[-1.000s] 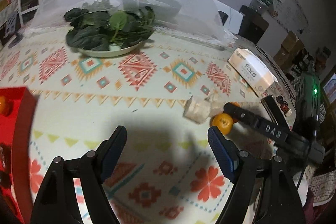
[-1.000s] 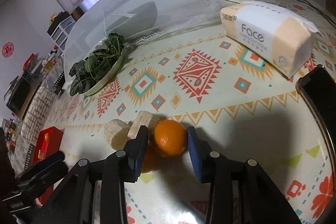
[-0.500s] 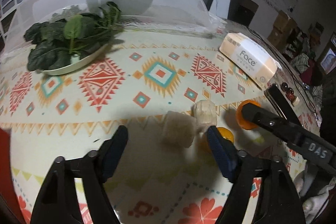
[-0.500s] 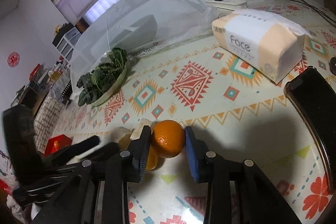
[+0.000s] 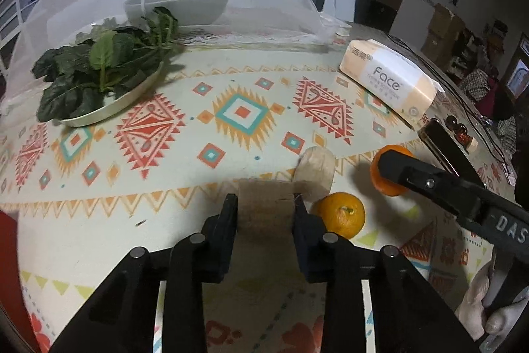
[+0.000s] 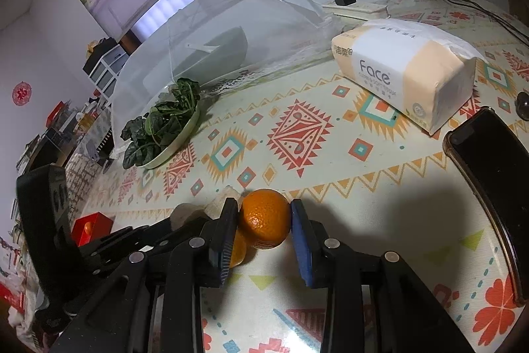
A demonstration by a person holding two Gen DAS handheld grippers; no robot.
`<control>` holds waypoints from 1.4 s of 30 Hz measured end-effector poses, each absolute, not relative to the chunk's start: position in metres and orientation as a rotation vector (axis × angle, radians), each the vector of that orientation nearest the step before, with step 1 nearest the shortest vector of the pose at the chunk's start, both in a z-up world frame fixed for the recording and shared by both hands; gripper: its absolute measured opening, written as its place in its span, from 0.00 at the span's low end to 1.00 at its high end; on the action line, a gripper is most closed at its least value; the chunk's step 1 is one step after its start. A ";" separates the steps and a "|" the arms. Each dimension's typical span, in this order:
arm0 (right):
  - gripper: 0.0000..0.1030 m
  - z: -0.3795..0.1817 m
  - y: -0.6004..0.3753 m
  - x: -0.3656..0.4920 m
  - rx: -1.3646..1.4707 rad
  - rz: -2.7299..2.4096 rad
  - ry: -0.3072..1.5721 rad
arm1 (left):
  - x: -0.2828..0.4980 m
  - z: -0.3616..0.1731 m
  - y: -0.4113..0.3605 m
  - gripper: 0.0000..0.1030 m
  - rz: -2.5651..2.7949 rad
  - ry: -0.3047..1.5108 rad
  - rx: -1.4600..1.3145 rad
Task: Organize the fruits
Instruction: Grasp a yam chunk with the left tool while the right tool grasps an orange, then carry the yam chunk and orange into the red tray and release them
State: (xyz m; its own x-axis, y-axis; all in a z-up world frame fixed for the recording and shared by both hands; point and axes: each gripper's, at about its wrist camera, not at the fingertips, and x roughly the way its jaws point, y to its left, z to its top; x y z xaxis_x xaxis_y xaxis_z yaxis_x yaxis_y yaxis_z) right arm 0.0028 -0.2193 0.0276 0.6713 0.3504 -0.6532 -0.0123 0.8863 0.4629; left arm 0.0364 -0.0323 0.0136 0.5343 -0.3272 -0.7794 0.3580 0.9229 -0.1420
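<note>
Left gripper [image 5: 265, 204] has its jaws pressed on both sides of a pale beige chunk [image 5: 266, 207], a stubby block whose long axis runs away from the camera toward the table's far edge. A second pale chunk [image 5: 314, 171] lies just behind it, tilted. Right gripper [image 6: 264, 222] is clamped on an orange [image 6: 264, 223], round, no clear long axis, low over the patterned tablecloth [image 6: 297, 134] near its front edge. Another orange [image 5: 340, 214] sits on the cloth just beside the left gripper. Toward the far-left corner, a plate [image 5: 109, 111] holds dark leafy greens [image 5: 99, 68]; a red box [image 6: 92, 226] holds something small and orange. Tissue pack [image 6: 403, 71] lies at the right.
</note>
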 end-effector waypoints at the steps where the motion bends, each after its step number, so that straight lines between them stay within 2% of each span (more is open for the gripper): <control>1: 0.34 0.028 -0.219 0.002 0.444 0.209 0.814 | 0.034 0.015 -0.029 0.30 -0.401 0.918 0.030; 18: 0.34 0.023 -0.217 0.002 0.400 0.171 0.815 | -0.031 0.048 0.011 0.30 -0.290 0.840 -0.010; 29: 0.34 0.032 -0.204 -0.019 0.382 0.156 0.799 | -0.081 0.069 0.083 0.30 -0.184 0.799 -0.129; 42: 0.34 0.101 -0.140 -0.098 0.320 0.270 0.721 | -0.139 0.091 0.156 0.30 -0.099 0.702 -0.238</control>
